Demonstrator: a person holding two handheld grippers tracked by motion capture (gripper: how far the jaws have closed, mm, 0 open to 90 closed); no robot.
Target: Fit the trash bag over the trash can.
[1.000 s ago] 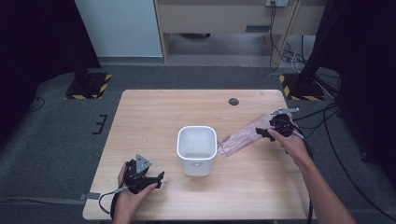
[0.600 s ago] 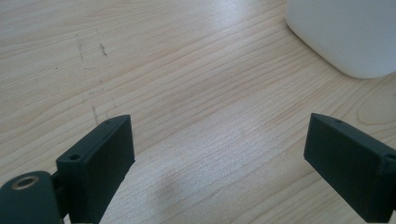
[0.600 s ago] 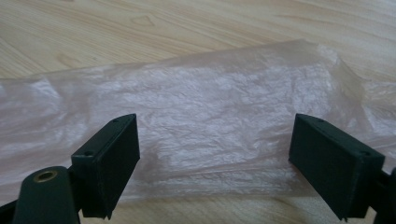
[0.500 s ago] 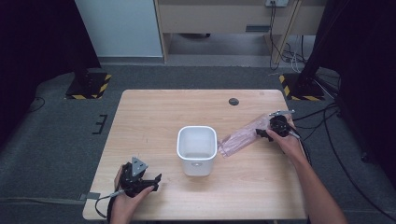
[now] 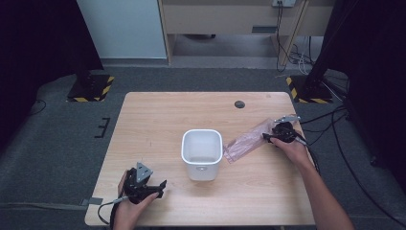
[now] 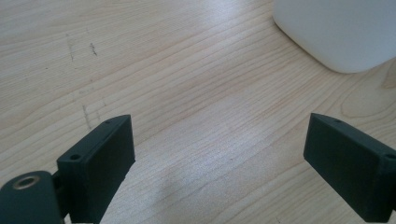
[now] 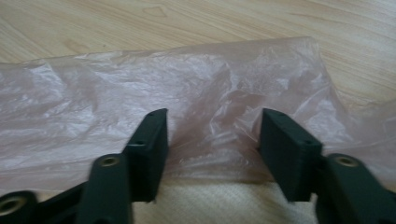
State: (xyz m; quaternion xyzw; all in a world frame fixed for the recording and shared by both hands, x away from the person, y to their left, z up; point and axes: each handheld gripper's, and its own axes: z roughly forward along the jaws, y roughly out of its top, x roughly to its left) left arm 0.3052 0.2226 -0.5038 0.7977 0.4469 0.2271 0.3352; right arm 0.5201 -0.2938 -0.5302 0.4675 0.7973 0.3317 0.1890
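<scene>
right of the white bin [image 5: 201, 153], a thin pink plastic bag [image 5: 246, 142] lay flat on the table [image 5: 158, 120], its near end between the spread jaws of the right gripper [image 5: 268, 137], likely poised to pinch it for lining the bin. left of the bin and nearer the person, the left gripper [image 5: 160, 188] waited, jaws wide apart and empty.

I think this is a lab room. Far past my right gripper [image 5: 269, 138] I see black stands with yellow striped feet [image 5: 91, 87], loose cables [image 5: 299, 57] and grey carpet [image 5: 57, 129] around the wooden table [image 5: 158, 120].
</scene>
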